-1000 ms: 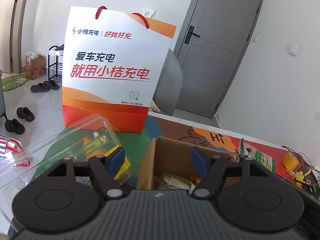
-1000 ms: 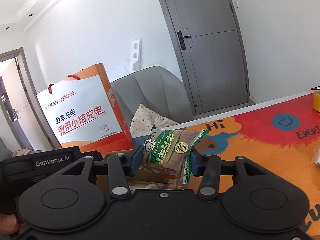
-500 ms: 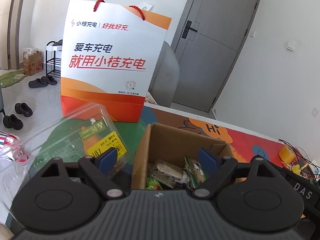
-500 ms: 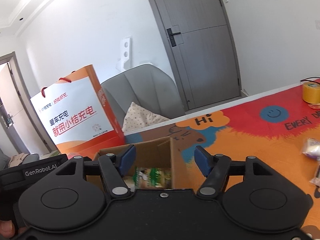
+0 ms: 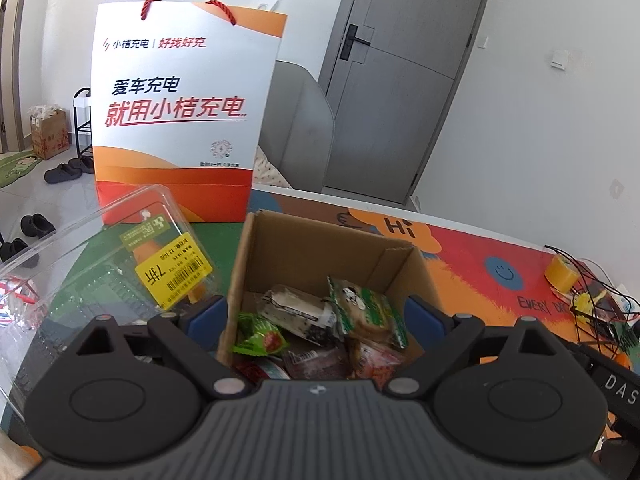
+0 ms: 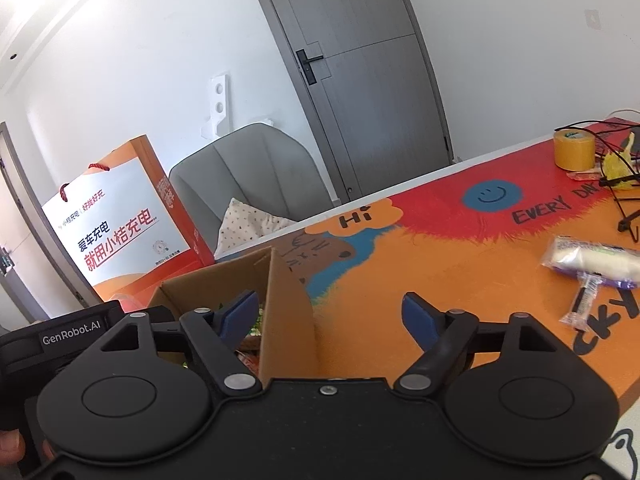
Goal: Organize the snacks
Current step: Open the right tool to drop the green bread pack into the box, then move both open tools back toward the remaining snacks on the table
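An open cardboard box (image 5: pixel 320 248) sits on the colourful table mat and holds several wrapped snacks, with a green-wrapped cake (image 5: pixel 366 312) on top. My left gripper (image 5: pixel 316 320) is open and empty, its jaws standing either side of the box's near end. My right gripper (image 6: pixel 330 316) is open and empty, just right of the box (image 6: pixel 280 280) and above the mat. A white-and-purple snack packet (image 6: pixel 588 260) lies on the mat to the right, with a small clear sachet (image 6: pixel 584 300) beside it.
A clear plastic clamshell with a yellow price label (image 5: pixel 160 264) lies left of the box. An orange-and-white paper bag (image 5: pixel 180 112) stands behind it. A yellow tape roll (image 6: pixel 574 148) and black cables (image 6: pixel 616 184) are at the far right. A grey chair (image 6: pixel 248 176) stands beyond the table edge.
My right gripper opened and let the green-wrapped cake drop into the box, then swung right toward the mat. My left gripper opened wider and tilted down over the box.
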Demonstrator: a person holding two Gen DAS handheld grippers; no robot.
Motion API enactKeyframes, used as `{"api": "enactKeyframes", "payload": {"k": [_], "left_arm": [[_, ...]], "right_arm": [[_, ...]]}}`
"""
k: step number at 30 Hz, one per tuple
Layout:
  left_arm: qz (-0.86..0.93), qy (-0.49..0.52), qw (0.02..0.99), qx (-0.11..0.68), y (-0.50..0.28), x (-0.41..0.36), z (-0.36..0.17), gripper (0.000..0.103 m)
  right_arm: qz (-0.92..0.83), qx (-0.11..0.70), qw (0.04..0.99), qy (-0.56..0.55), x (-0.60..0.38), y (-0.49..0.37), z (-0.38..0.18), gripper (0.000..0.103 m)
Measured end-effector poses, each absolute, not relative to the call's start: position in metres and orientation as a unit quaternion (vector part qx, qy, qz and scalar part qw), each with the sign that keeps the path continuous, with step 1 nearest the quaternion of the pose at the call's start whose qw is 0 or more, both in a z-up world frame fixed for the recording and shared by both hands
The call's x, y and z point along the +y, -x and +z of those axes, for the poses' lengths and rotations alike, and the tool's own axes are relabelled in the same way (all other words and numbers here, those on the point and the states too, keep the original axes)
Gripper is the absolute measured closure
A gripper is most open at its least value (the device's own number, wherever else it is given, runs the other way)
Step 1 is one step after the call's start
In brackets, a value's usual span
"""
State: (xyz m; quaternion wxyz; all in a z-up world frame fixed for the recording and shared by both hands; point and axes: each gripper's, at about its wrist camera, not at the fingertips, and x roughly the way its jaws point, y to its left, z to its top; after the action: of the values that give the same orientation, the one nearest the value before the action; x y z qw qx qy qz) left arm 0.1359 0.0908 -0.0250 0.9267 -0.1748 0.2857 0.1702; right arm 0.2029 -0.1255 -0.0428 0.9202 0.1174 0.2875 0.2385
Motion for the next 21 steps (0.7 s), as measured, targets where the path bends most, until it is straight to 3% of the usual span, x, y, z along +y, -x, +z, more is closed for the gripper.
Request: {"api": "enactKeyframes", "payload": {"k": [4,13,21], "left_arm": [[0.160,0.171,0.928,0.289,-0.135,0.079,-0.024,0.006],[0.132,0.157,0.937,0.284,-0.137,0.048,-0.021,0.001],[0.088,0.144,0.944,0.285,-0.144,0.013,-0.020,0.001]], "right_arm": [[0.232,0.288,0.921,-0.122,-0.138,-0.200,-0.044,0.019],[0.212,0.278,0.927,-0.132,-0.172,-0.191,-0.042,0.000],[0.186,0.280,0.930,-0.146,-0.209,-0.188,-0.049,0.000]]}}
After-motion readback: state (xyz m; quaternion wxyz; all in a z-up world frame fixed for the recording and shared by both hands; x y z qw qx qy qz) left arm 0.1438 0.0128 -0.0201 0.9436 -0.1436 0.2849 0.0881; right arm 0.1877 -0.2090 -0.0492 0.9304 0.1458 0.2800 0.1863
